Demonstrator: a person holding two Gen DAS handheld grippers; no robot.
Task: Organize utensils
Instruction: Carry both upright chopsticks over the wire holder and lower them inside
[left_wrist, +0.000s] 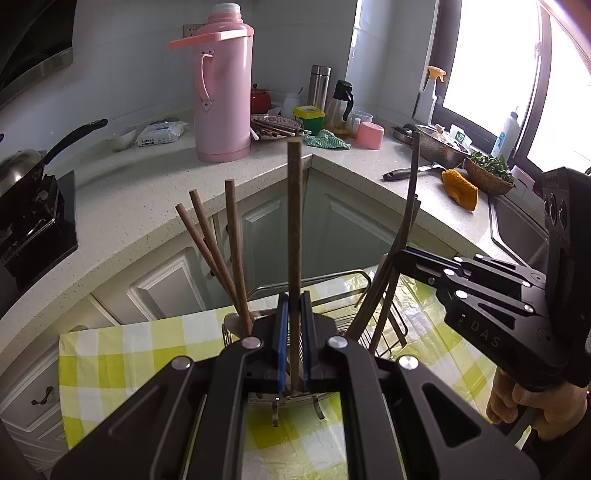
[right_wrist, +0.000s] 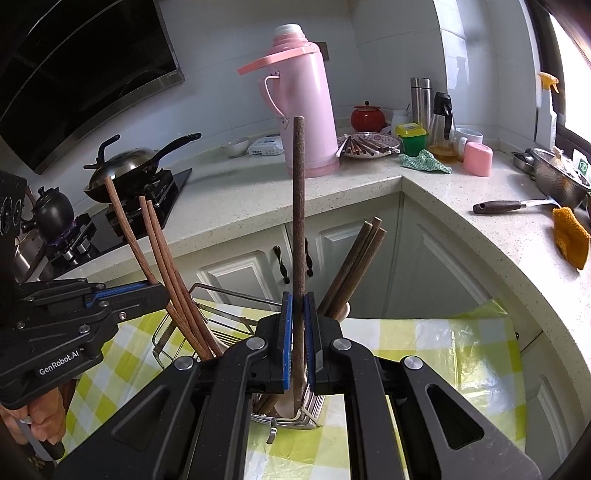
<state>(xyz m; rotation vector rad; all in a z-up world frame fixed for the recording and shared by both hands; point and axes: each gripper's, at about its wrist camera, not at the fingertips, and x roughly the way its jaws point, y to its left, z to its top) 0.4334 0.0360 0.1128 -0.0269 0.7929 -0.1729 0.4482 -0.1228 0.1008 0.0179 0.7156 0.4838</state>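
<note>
A table under a yellow-and-white checked plastic cloth (left_wrist: 122, 354) carries a wire metal utensil rack (right_wrist: 207, 295) near its far edge, facing white kitchen cabinets. Both black hand-held grippers are clamped shut, each on one chopstick. The left gripper (left_wrist: 294, 332) holds a long brown wooden chopstick (left_wrist: 294, 240) upright, its long axis vertical, blunt end up, lower end down in the rack. The right gripper (right_wrist: 298, 332) grips a second brown wooden chopstick (right_wrist: 299, 221) the same way, leaning slightly. Other brown chopsticks (left_wrist: 218, 251) fan outward from the rack, tips hidden. The gripper bodies cover most of the rack, so its compartments are hard to make out. A person's hand (left_wrist: 532, 402) is cut off at the frame edge.
</note>
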